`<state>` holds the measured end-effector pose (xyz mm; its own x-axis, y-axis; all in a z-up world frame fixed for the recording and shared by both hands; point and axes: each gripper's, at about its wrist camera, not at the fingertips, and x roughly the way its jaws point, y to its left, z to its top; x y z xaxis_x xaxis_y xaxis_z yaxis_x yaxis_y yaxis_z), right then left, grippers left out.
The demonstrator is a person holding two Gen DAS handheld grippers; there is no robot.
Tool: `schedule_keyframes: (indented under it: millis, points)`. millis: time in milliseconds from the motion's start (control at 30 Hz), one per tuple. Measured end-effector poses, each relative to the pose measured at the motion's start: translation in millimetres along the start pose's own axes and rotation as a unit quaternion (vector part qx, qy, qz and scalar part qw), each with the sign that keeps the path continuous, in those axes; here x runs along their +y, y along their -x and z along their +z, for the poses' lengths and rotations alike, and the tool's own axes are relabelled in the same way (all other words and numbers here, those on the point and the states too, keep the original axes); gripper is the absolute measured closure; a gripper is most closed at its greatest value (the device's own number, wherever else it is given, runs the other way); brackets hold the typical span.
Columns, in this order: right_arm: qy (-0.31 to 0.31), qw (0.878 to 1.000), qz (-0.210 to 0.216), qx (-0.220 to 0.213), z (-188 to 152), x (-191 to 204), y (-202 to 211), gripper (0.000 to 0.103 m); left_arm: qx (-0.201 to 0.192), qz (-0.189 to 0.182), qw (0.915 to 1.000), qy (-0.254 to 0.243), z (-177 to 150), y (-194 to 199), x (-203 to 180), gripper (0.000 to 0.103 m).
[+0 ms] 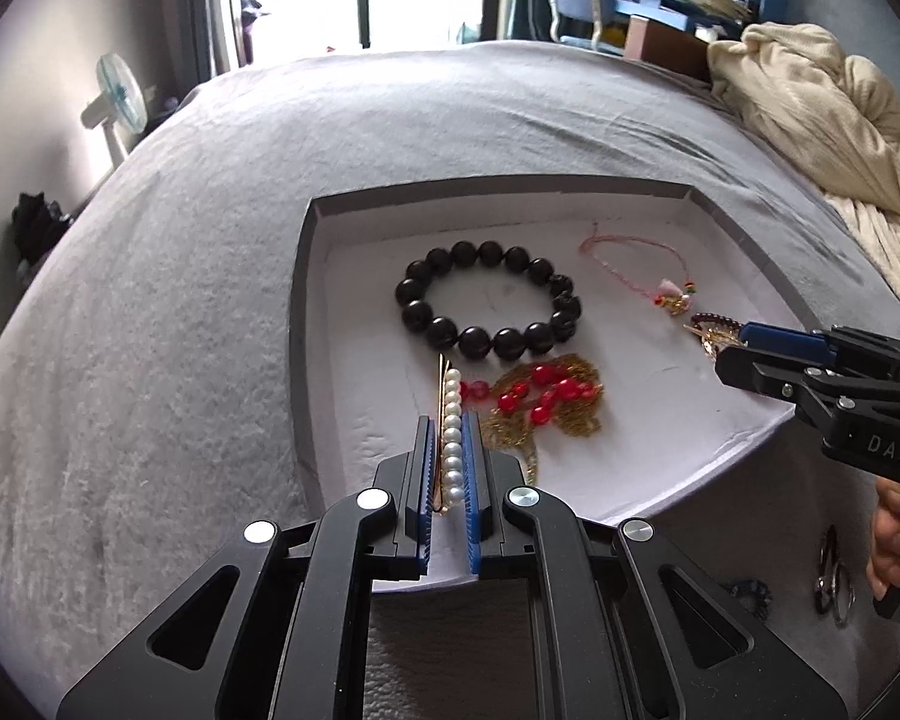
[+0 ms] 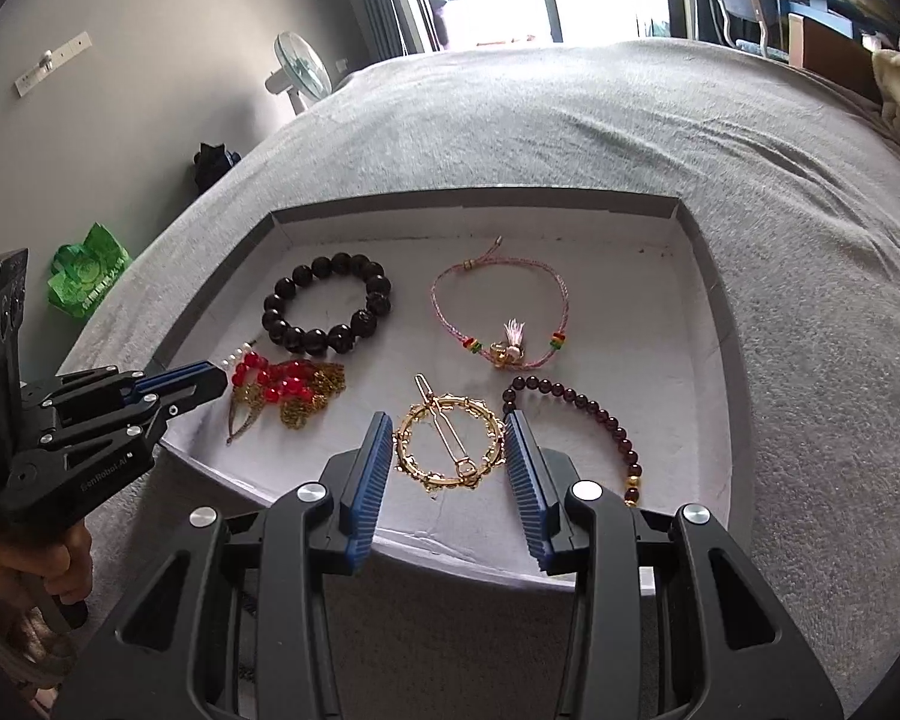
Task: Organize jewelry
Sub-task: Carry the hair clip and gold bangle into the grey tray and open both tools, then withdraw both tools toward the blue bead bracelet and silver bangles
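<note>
1. Your left gripper [image 1: 448, 462], at the bottom centre of the left wrist view, has its jaws pinched narrow on a pearl hair clip [image 1: 450, 438]. The clip's long axis runs straight up the frame along the fingers, its far end poking out toward the red bead and gold chain tangle [image 1: 540, 405].
2. Your right gripper [image 2: 447, 468] stands with its jaws partly spread, one pad on either side of the round gold hair clip [image 2: 449, 447]. Whether the pads touch its rim cannot be told. Its pin runs up and slightly left in the frame.
3. Both pieces lie over the near part of the white tray [image 2: 699, 276], low in each frame.
4. The right hand is nearer the gold clip, and the left nearer the pearls.
5. Count in the tray: one black bead bracelet [image 2: 324, 306], one pink cord bracelet [image 2: 501, 318], one dark red bead bracelet [image 2: 594, 414], one red and gold tangle, two clips.
</note>
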<state>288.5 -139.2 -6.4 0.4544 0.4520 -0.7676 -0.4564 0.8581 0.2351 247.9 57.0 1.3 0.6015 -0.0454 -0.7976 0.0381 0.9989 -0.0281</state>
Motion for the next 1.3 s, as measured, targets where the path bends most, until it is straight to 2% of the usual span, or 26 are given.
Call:
schedule_keyframes:
  millis: [233,400,500,567,633,733,867,1033,1300]
  points:
    - [0.006,1.0,-0.005,0.021,-2,2,-8,0.064,0.004,-0.005,0.9999,0.011,2,1,5,0.093]
    - [0.011,1.0,-0.009,0.012,-4,4,-1,0.064,-0.005,-0.014,0.9998,0.014,-2,7,6,0.086]
    - [0.011,1.0,-0.007,-0.002,-5,3,9,0.063,-0.018,-0.019,0.9995,0.017,-6,15,7,0.073]
    - [0.009,1.0,-0.006,-0.013,-8,3,16,0.061,-0.031,-0.022,0.9991,0.019,-9,21,6,0.056]
    - [0.006,0.999,-0.002,-0.033,-12,1,28,0.052,-0.043,-0.025,0.9986,0.018,-12,28,4,0.051]
    - [-0.003,0.998,0.007,-0.056,-18,-1,43,0.044,-0.068,-0.027,0.9971,0.021,-17,40,3,0.029]
    - [-0.008,0.996,0.007,-0.083,-25,-3,59,0.035,-0.09,-0.031,0.9952,0.022,-26,52,1,0.017]
    - [-0.014,0.993,0.002,-0.113,-39,-5,77,0.021,-0.104,-0.038,0.9936,0.023,-37,64,-2,0.012]
    - [-0.007,0.99,-0.011,-0.142,-64,-4,96,0.012,-0.113,-0.046,0.9923,0.022,-51,76,-15,0.01]
